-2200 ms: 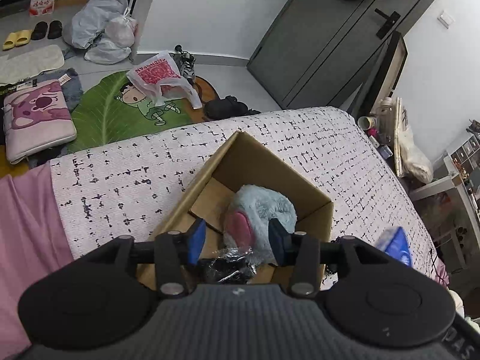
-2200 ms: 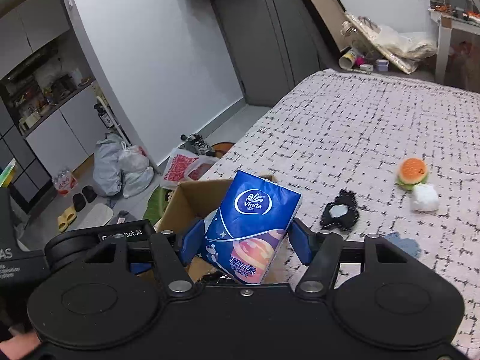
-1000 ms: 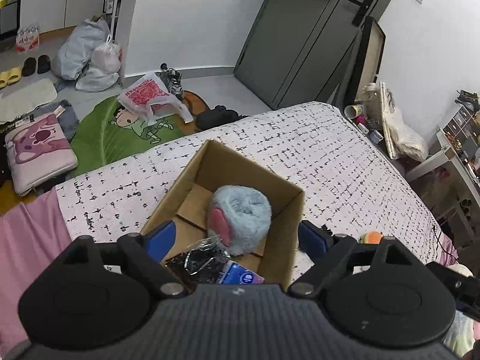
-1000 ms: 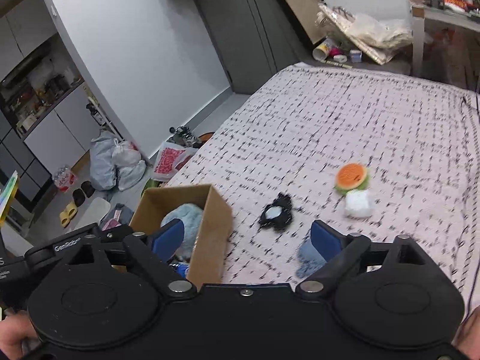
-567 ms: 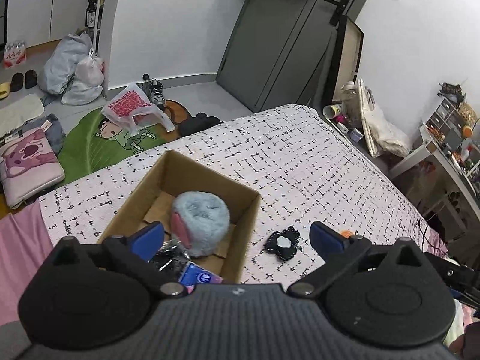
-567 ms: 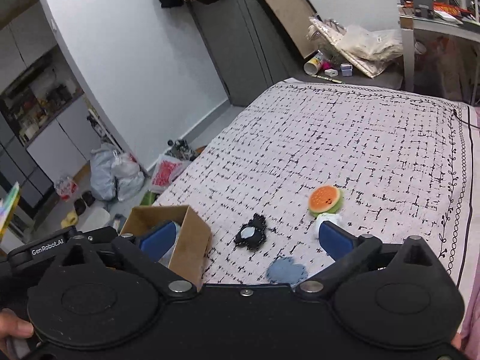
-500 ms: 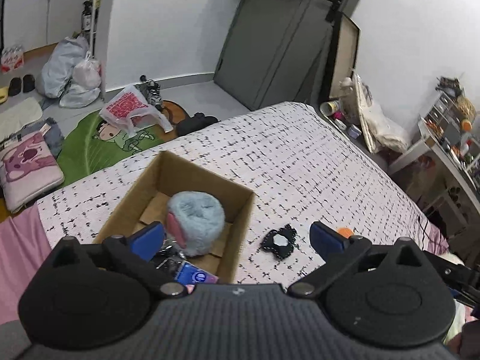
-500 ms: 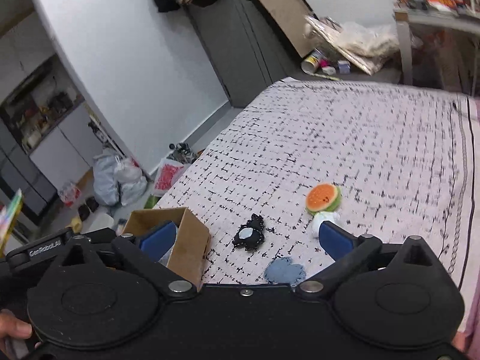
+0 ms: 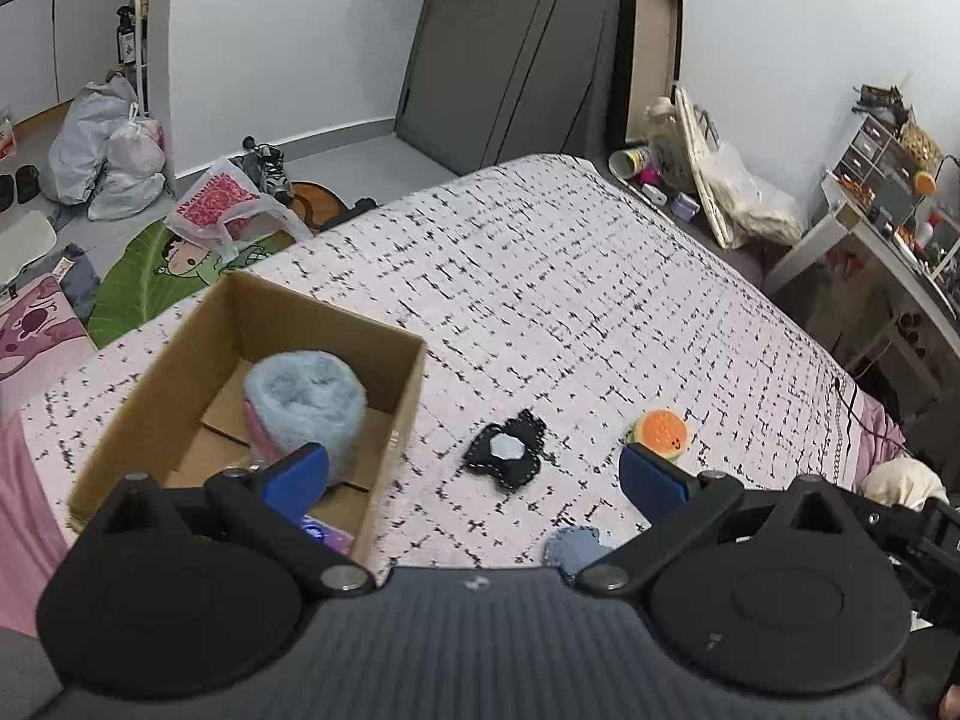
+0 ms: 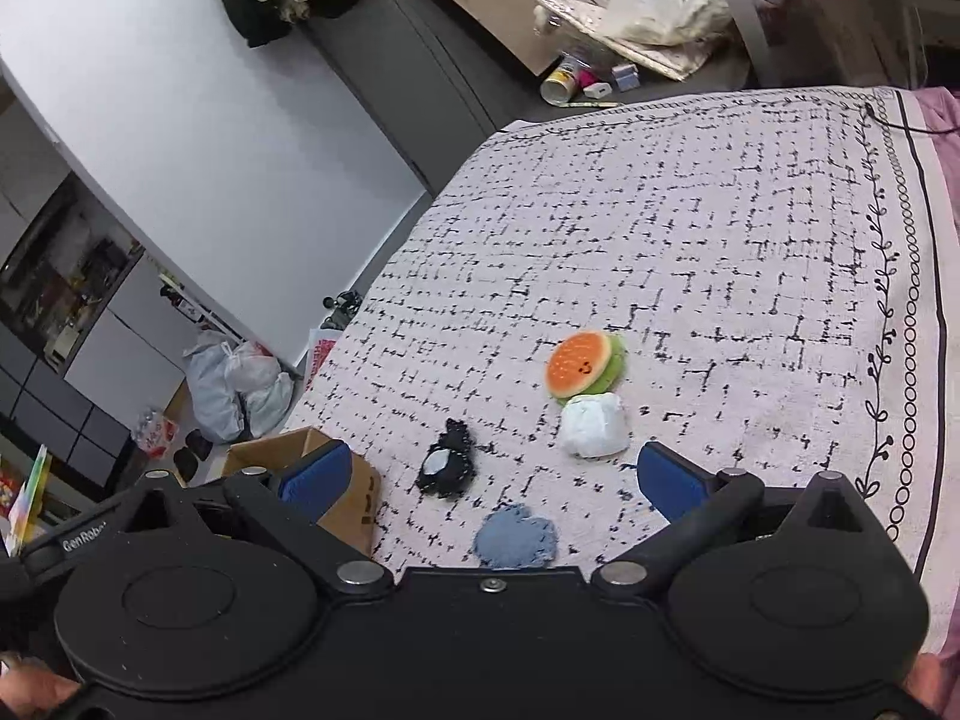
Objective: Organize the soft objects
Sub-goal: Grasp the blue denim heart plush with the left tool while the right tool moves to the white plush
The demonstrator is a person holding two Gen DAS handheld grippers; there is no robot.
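Note:
An open cardboard box [image 9: 384, 387] [image 10: 354, 507] stands on the bed at the left; a fluffy blue plush [image 9: 306, 405] lies inside, with a blue tissue pack [image 9: 321, 534] under the near wall. Right of the box lie a black felt piece [image 9: 504, 456] [image 10: 447, 468], a round orange-and-green plush [image 9: 660, 427] [image 10: 583, 365], a white soft lump [image 10: 595, 425] and a blue felt patch [image 9: 573, 549] [image 10: 517, 537]. My left gripper [image 9: 474, 474] is open and empty over the box's right wall and the black piece. My right gripper [image 10: 491, 477] is open and empty above the blue patch.
The bed carries a white cover with black dashes [image 10: 690, 240]. Past its far edge are a dark wardrobe [image 9: 510, 42], floor clutter with bags [image 9: 108, 150] and a green leaf mat [image 9: 156, 276]. A desk [image 9: 888, 240] stands at the right.
The right gripper dropped the blue tissue pack into the box and the left let go of the blue plush. Both opened wide and swung right, away from the box, over the loose items.

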